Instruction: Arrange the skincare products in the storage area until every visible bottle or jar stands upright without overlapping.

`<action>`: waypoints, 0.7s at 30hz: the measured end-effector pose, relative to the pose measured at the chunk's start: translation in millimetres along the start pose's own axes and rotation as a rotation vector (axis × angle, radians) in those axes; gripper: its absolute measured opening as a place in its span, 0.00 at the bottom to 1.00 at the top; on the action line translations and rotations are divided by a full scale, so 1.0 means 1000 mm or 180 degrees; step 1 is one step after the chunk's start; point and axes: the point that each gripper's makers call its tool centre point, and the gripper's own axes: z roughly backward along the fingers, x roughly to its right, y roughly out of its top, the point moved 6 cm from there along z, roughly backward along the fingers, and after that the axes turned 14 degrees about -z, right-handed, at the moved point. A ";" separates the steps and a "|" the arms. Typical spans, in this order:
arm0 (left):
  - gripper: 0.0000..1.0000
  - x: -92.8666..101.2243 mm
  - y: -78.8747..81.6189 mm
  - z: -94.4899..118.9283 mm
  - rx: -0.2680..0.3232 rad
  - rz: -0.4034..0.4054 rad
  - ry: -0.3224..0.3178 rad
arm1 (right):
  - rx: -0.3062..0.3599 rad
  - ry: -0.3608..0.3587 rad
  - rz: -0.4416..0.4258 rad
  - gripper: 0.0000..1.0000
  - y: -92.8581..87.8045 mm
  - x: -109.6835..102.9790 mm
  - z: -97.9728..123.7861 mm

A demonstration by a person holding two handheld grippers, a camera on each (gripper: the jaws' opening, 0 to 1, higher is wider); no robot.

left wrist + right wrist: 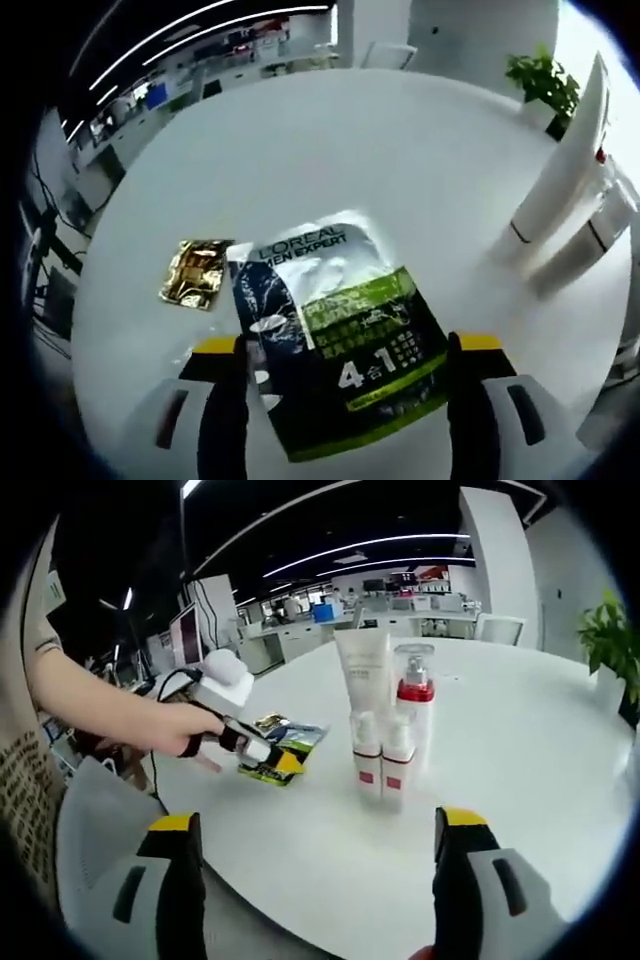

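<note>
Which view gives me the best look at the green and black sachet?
The left gripper view: the sachet lies flat on the white table between the open jaws, its printing readable, a gold packet beside it. In the right gripper view it is small and partly hidden behind the left gripper.

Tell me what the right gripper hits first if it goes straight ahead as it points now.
Probably the two small red-banded bottles at the front of the upright cluster on the white table, roughly centred between the open right gripper jaws. Depth is unclear; the taller tube stands behind.
</note>
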 end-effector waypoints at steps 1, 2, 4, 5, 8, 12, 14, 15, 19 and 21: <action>0.77 0.000 0.000 0.000 0.0009 -0.0005 -0.0003 | 0.0000 -0.0001 -0.0001 0.96 0.000 0.000 0.000; 0.75 0.001 0.000 0.001 0.0034 -0.0030 -0.0011 | -0.0004 -0.0003 0.0001 0.96 0.000 0.000 0.000; 0.70 0.004 0.002 0.003 0.0090 -0.0136 -0.0043 | -0.0003 -0.0005 0.0003 0.96 0.000 0.000 0.000; 0.67 0.006 0.002 0.003 0.0112 -0.0158 -0.0061 | -0.0002 -0.0006 0.0004 0.96 0.000 0.000 0.000; 0.66 0.007 0.000 0.003 0.0136 -0.0131 -0.0032 | -0.0004 -0.0013 0.0005 0.96 0.000 0.000 0.001; 0.65 0.007 0.000 0.003 0.0164 -0.0146 -0.0027 | -0.0003 -0.0019 0.0005 0.96 0.000 0.001 0.002; 0.64 0.008 0.000 0.004 0.0172 -0.0158 -0.0029 | -0.0002 -0.0022 0.0005 0.96 0.000 0.001 0.002; 0.63 0.008 0.000 0.004 0.0183 -0.0163 -0.0028 | -0.0003 -0.0024 0.0006 0.96 0.000 0.001 0.002; 0.55 0.013 0.001 0.006 0.0232 -0.0222 -0.0053 | -0.0009 -0.0030 0.0009 0.96 0.000 0.002 0.003; 0.43 0.016 0.002 0.007 0.0270 -0.0268 -0.0097 | -0.0010 -0.0034 0.0011 0.96 0.000 0.002 0.003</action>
